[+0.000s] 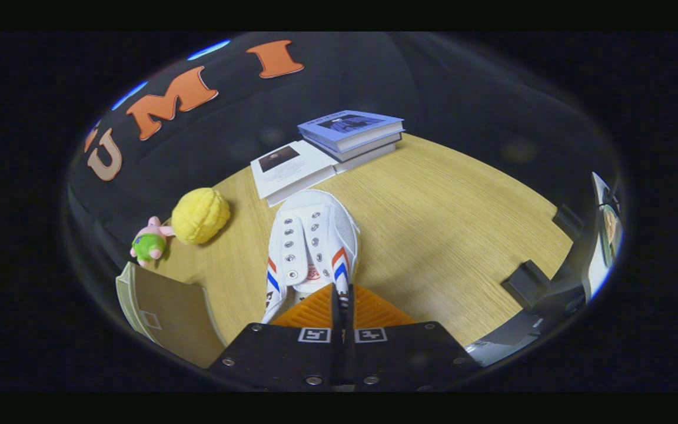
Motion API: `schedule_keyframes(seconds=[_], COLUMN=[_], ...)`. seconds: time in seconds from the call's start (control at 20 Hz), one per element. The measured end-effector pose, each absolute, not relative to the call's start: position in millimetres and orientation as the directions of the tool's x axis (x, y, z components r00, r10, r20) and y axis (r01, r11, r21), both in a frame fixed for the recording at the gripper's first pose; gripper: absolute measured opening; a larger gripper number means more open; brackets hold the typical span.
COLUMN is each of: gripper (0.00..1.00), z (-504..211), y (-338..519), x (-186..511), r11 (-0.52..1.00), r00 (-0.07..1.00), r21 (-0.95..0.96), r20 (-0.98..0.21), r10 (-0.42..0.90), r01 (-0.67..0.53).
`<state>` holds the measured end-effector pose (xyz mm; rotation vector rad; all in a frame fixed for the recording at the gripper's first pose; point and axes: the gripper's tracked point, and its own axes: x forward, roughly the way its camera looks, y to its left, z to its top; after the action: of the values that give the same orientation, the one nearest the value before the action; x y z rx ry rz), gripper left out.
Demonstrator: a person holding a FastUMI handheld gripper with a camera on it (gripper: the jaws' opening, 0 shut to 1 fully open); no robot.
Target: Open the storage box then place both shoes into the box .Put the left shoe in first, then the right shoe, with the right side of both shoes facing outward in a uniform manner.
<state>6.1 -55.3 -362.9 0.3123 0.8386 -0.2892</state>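
Gripper [342, 294] fingers pressed nearly together, pinching the heel collar of a white shoe [314, 235], toe pointing far; heel grip likely so the shoe hangs steady for carrying. Box [165, 306] sits near left, flap up, so probably already opened. Farther left on the table [445, 235]: yellow plush ball [200, 215], small pink toy [149, 242]. Farthest: stacked books [330, 147]

My tongs [342, 301] have ridged, wedge-shaped fingers [309, 311] on two flat black blocks, each carrying a small square black-and-white marker and several silver screws.
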Motion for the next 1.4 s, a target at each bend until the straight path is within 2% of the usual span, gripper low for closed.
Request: schedule_keyframes(seconds=[0.7, 1.05, 1.4], gripper=[0.00, 0.00, 0.00], z=[-270, -247, -257], y=[84, 159, 224], x=[-10, -22, -41], r11=[0.962, 0.968, 0.968], r00=[0.742, 0.738, 0.708], r21=[0.222, 0.245, 0.248], r20=[-0.670, -0.663, -0.677], r10=[0.030, 0.126, 0.204], r01=[0.161, 0.054, -0.042])
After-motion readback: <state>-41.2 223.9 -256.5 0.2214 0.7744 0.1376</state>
